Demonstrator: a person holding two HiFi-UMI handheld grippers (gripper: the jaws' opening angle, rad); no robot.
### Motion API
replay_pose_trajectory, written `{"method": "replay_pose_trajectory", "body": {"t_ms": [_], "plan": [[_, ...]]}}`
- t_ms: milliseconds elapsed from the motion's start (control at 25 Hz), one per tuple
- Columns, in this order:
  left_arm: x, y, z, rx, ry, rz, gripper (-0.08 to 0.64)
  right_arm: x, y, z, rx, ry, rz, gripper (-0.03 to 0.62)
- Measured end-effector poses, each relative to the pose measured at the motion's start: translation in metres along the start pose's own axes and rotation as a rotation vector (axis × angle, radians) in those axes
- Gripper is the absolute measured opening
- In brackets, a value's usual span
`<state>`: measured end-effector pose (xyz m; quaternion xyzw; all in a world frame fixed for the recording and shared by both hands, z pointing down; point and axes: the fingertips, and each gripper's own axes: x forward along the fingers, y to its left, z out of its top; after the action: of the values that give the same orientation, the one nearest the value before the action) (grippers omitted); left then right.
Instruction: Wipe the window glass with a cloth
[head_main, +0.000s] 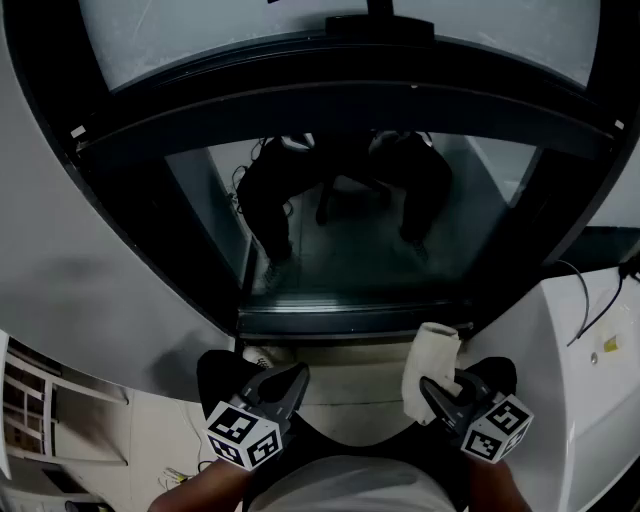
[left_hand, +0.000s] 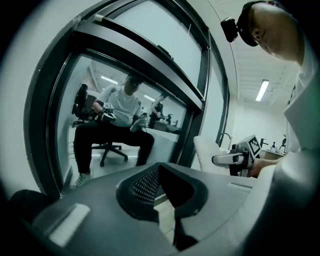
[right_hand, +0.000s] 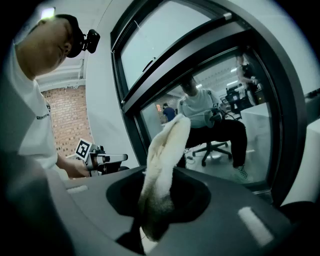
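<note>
Ahead of both grippers stands one window glass (head_main: 340, 240) in a dark frame (head_main: 340, 110), with one person (left_hand: 117, 107) seated behind it on an office chair (left_hand: 107, 150). Of the two grippers, the left gripper (head_main: 288, 385) has its jaws together (nothing between them). The right gripper (head_main: 437, 397) pinches one white cloth (head_main: 430, 365), upright, near the glass's lower rail.

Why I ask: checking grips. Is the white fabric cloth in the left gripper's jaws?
No, the white fabric cloth is clamped in the right gripper; the left gripper holds nothing.
</note>
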<state>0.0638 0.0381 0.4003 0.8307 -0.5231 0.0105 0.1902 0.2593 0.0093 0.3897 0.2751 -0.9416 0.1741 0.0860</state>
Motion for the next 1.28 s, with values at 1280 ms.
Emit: {"method": "replay_pose_trajectory", "body": {"t_ms": [1280], "plan": [[0.028,0.008,0.029,0.039,-0.022,0.024,0.017,0.008,-0.021,0.003,-0.01,0.045,-0.09,0.087]]}}
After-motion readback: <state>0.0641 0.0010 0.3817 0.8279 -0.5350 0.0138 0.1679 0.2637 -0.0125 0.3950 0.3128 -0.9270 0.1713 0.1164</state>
